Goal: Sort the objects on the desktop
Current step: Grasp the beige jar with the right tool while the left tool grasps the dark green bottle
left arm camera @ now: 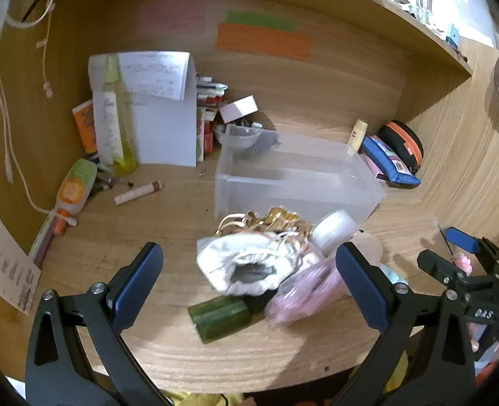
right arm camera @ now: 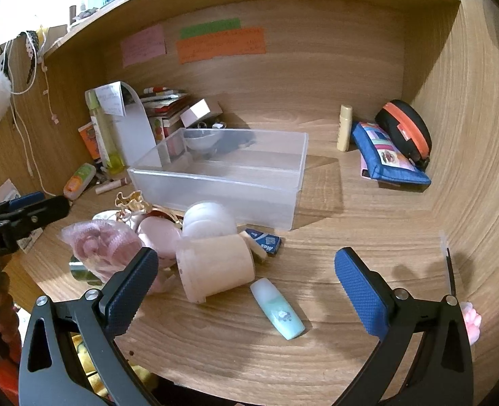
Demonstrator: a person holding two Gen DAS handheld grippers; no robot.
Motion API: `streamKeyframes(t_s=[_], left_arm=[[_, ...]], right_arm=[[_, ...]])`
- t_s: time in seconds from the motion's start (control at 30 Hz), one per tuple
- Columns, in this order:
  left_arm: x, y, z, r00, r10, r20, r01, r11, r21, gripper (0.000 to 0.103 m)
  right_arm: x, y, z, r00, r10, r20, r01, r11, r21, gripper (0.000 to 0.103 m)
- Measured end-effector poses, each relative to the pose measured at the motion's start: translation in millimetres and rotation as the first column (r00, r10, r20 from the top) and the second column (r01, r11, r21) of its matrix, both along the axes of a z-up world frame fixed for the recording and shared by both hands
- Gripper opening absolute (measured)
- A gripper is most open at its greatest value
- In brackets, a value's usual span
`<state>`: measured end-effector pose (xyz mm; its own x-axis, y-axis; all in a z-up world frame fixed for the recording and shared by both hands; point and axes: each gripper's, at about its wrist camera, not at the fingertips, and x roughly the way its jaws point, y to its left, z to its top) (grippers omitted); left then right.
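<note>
"DAS" on right claw point(left arm camera: 452, 253)

"DAS" on the right gripper point(left arm camera: 459, 264); other labels and notes too blurred to read.

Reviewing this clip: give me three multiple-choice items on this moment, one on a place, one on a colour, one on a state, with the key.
1. Where does the mint-green tube lie?
A. in the clear bin
B. on the desk in front of the bin
C. on the blue pouch

2. What colour is the round case's zip band?
A. orange
B. white
C. purple

3. How is the right claw?
A. shut on the tube
B. shut on the cup
C. open, holding nothing

Key: 1 B, it rests on bare wood before the clear bin; 2 A, an orange band rings the black case; 3 C, the jaws stand wide apart.
</note>
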<state>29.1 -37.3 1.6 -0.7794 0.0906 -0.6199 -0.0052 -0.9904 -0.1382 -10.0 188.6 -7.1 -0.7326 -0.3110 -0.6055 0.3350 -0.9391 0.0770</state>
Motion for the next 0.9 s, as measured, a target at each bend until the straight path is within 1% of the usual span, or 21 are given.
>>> streamKeyframes(t_s=[0.1, 0.2, 0.3, 0.43, 0.47, 0.6, 0.67, 0.7, 0.73, 0.77, 0.9], left_arm=[[5.9, -10.7, -6.3, 1.0, 0.003, 0.013, -0.003, 1.0, 0.028, 0.103], [11.7, -18.9, -10.5, 0.999, 0.032, 0.015, -0.033, 0.999, 0.033, 0.103], [17.4, -26.4, -19.4, 0.998, 0.062, 0.033, -0.064, 0.997, 0.042, 0.103], [20.1, -31.4, -41.6, 0.994, 0.057, 0.095, -0.06, 0.998, 0.029, 0.103], [20.9, -31.5, -50.5, 0.992, 0.048, 0.118, -0.051, 0.998, 0.024, 0.103], [17.5, -33.4, -70.5, 0.984, 0.034, 0.173, -0.039, 0.999, 0.027, 0.103], [11.2, -35.4, -78.4, 0.979, 0.03, 0.2, -0.038, 0.999, 0.038, 0.096], [8.5, -35.8, -80.2, 0.977, 0.026, 0.213, -0.036, 0.998, 0.045, 0.087], [4.7, -36.8, -83.4, 0.973, 0.018, 0.232, -0.032, 0.998, 0.056, 0.083], [-0.4, -38.3, -87.3, 0.969, 0.012, 0.249, -0.029, 0.997, 0.069, 0.083], [-10.2, -40.0, -96.4, 0.962, -0.004, 0.272, -0.025, 0.994, 0.103, 0.083]], right_arm=[[-1.0, -0.2, -4.1, 1.0, 0.002, 0.015, -0.002, 1.0, 0.003, 0.103], [-3.6, -1.1, -9.8, 0.999, 0.012, 0.039, -0.012, 1.0, -0.001, 0.103], [-3.8, -2.5, -15.2, 0.999, 0.019, 0.048, -0.019, 1.0, 0.004, 0.103], [-3.7, -3.8, -22.9, 0.998, 0.037, 0.052, -0.037, 0.999, 0.013, 0.103], [-4.6, -3.9, -25.4, 0.997, 0.044, 0.058, -0.045, 0.999, 0.014, 0.103], [-11.4, -6.3, -35.6, 0.992, 0.09, 0.091, -0.091, 0.996, 0.0, 0.103], [-15.0, -8.7, -40.2, 0.988, 0.107, 0.109, -0.107, 0.994, -0.002, 0.103], [-17.1, -9.9, -42.4, 0.987, 0.114, 0.118, -0.114, 0.993, -0.004, 0.103], [-20.0, -11.0, -44.5, 0.985, 0.12, 0.126, -0.12, 0.993, -0.003, 0.103], [-23.1, -12.2, -46.2, 0.983, 0.124, 0.132, -0.124, 0.992, -0.002, 0.103], [-35.4, -16.4, -50.6, 0.979, 0.142, 0.15, -0.142, 0.99, -0.007, 0.103]])
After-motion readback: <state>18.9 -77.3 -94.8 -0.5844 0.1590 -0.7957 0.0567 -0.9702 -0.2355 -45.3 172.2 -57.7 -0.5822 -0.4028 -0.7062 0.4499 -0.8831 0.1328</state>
